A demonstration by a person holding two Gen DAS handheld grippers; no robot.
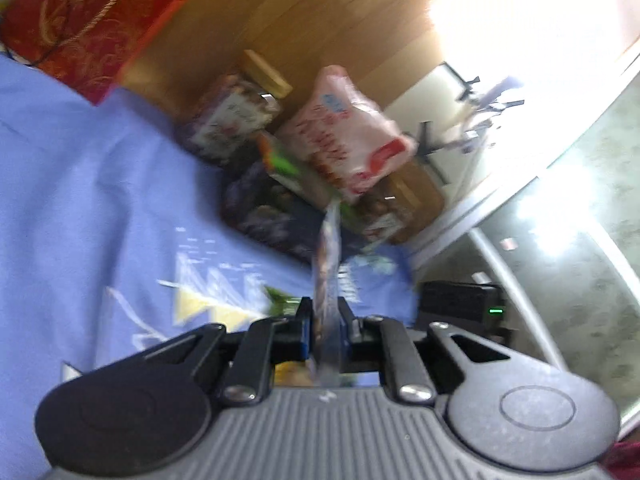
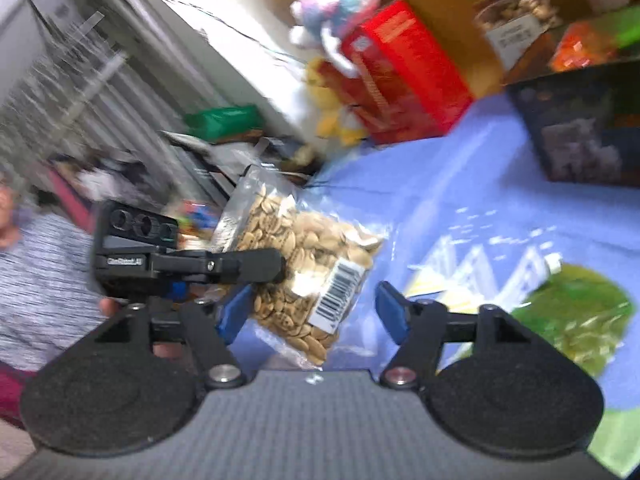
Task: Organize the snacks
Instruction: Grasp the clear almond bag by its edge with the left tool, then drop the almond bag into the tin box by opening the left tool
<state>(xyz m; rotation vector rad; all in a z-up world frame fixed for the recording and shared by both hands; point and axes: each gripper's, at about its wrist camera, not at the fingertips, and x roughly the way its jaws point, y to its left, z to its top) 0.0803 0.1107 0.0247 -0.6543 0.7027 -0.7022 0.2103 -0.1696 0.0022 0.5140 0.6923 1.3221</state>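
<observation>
Left gripper [image 1: 325,320] clamps a peanut bag [image 2: 304,268] edge-on, lifted just beside the dark box [image 1: 272,216] on the blue cloth [image 1: 100,208]; right gripper [image 2: 316,312] stands wide apart, holding nothing, near the bag.

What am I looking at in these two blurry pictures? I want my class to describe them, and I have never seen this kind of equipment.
There is no robot: a person holds a two-finger gripper in each hand, each with a camera looking along its fingers. In the left camera's picture, the left gripper is shut on the edge of a clear bag. In the right camera's picture that same left gripper holds the bag of peanuts, while the right gripper stands open around it without pressing. Below lies a blue cloth with a green packet. Further back stand a dark snack box, a nut jar and a red box.
</observation>
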